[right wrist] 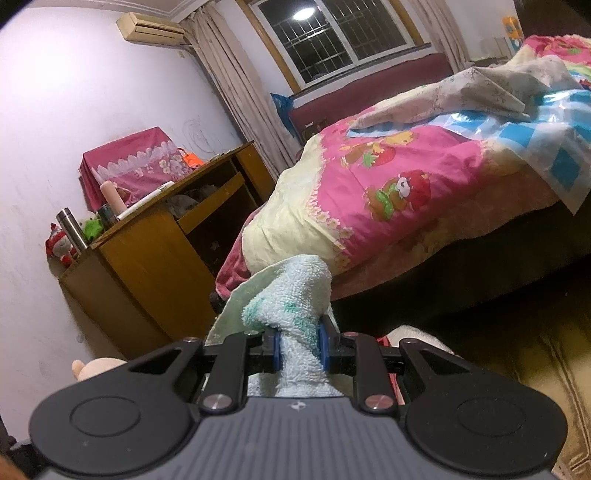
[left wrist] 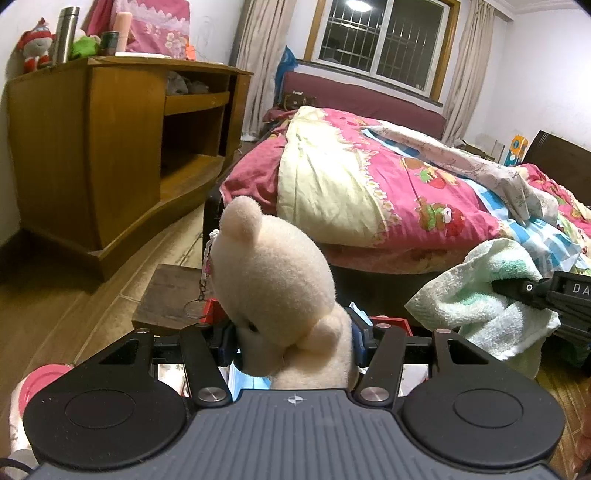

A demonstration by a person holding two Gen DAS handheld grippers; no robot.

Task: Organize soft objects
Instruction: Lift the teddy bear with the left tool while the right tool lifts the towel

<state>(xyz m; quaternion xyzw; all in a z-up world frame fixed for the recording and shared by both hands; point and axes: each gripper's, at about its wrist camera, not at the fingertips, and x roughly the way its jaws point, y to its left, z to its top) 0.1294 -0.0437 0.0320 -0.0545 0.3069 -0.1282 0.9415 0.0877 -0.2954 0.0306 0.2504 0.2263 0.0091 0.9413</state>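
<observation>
My left gripper (left wrist: 293, 341) is shut on a cream plush bear (left wrist: 273, 273) and holds it up in the air, its head above the fingers, a keyring chain hanging at its left. My right gripper (right wrist: 298, 349) is shut on a pale green and white towel (right wrist: 291, 295), which bunches up above the blue pads. In the left wrist view the towel (left wrist: 480, 295) and the right gripper (left wrist: 517, 290) show at the right, beside the bear. The bear's ear (right wrist: 92, 367) peeks in at the lower left of the right wrist view.
A bed with a pink and yellow quilt (left wrist: 369, 184) lies ahead. A wooden cabinet (left wrist: 110, 147) stands at the left wall, with a flask (left wrist: 66, 33) and small toys on top. A small wooden stool (left wrist: 166, 295) stands on the wood floor below the bear.
</observation>
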